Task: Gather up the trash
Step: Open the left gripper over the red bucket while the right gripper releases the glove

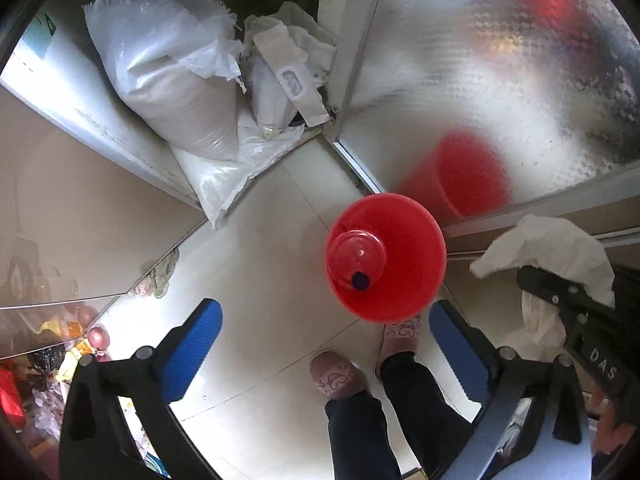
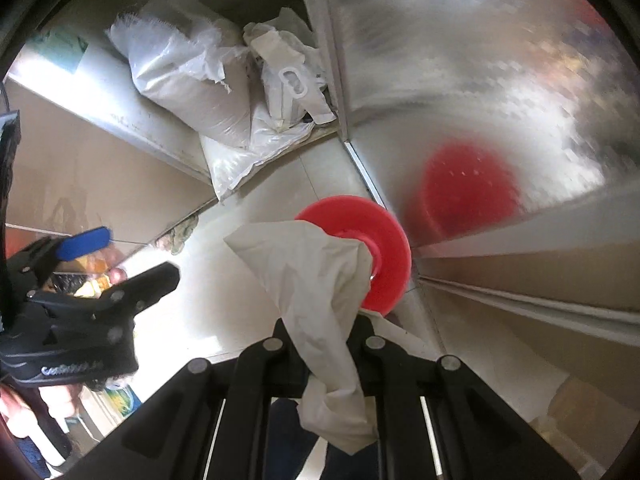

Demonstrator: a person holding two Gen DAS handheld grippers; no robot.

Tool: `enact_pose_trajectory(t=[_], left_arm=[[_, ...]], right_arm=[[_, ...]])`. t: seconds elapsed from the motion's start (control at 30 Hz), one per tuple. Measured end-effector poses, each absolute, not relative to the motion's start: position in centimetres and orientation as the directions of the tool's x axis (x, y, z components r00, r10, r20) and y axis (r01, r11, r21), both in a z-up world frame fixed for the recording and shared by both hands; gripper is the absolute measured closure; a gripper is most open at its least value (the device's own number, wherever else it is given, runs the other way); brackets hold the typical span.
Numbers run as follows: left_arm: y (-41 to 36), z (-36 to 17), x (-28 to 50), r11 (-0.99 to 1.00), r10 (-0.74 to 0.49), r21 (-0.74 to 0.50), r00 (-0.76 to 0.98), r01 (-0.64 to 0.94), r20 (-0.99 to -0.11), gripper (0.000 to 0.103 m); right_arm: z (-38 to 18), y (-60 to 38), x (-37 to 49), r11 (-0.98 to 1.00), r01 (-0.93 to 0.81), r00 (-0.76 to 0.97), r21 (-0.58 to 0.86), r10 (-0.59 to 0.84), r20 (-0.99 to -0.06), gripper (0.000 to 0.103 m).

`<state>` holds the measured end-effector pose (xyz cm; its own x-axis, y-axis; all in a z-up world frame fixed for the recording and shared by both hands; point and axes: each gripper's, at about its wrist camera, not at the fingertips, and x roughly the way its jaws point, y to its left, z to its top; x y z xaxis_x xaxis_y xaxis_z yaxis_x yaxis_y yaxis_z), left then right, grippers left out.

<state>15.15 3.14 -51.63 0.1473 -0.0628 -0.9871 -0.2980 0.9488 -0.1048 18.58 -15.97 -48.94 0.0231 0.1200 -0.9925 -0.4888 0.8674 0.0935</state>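
Colours I log: bin [image 1: 386, 258] red, dark blue spot on its lid; tissue [image 2: 316, 280] white; left gripper [image 1: 326, 344] pads blue, frame black; sacks [image 1: 168, 80] white; floor [image 1: 256, 264] cream tile; slippers [image 1: 338, 374] mauve, heart-patterned; door [image 1: 500, 60] silvery, chequered.

"DAS" in white letters on right gripper [image 1: 538, 280] body

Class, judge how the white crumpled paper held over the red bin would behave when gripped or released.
The white paper looks floppy: it droops in folds from the right gripper. Probably light, since shut fingers hold it easily. Released, it may drift rather than drop straight into the red bin.
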Motion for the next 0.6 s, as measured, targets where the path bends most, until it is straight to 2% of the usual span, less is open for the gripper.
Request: enact_pose_trajectory(t=[0.13, 0.2, 0.23, 0.27, 0.33, 0.43, 0.6], left_arm=[[3.6, -52.0, 14.7, 0.940, -0.079, -0.124, 0.151, -0.319, -0.985, 0.000], [3.7, -52.1, 14.5, 0.938, -0.076, -0.122, 0.150, -0.324, -0.986, 0.000], [3.7, -52.2, 14.4, 0.937, -0.072, -0.118, 0.149, -0.328, -0.986, 0.000], [3.7, -52.1, 14.2, 0.935, -0.051, -0.099, 0.147, -0.339, -0.988, 0.000], [3.6, -51.8, 13.9, 0.934, -0.029, -0.080, 0.150, -0.348, -0.988, 0.000], [3.8, -51.1, 13.2, 0.934, -0.026, -0.078, 0.153, -0.349, -0.988, 0.000], [4.0, -48.6, 11.9, 0.930, 0.001, -0.056, 0.157, -0.363, -0.988, 0.000]], right_arm=[[-49.5, -15.8, 18.4, 0.855, -0.513, 0.032, 0.073, 0.104, -0.994, 0.094], [-49.6, -15.6, 18.2, 0.851, -0.523, 0.058, 0.039, 0.081, -0.995, 0.089], [-49.6, -15.5, 18.1, 0.849, -0.528, 0.070, 0.018, 0.064, -0.995, 0.071], [-49.8, -15.5, 18.0, 0.845, -0.535, 0.085, -0.006, 0.047, -0.995, 0.041], [-49.8, -15.5, 17.8, 0.825, -0.564, 0.123, -0.045, 0.030, -0.992, 0.011], [-49.7, -15.7, 17.4, 0.805, -0.590, 0.135, -0.064, 0.020, -0.991, 0.010], [-47.9, -16.1, 16.9, 0.821, -0.571, 0.068, 0.013, 0.063, -0.996, 0.010]])
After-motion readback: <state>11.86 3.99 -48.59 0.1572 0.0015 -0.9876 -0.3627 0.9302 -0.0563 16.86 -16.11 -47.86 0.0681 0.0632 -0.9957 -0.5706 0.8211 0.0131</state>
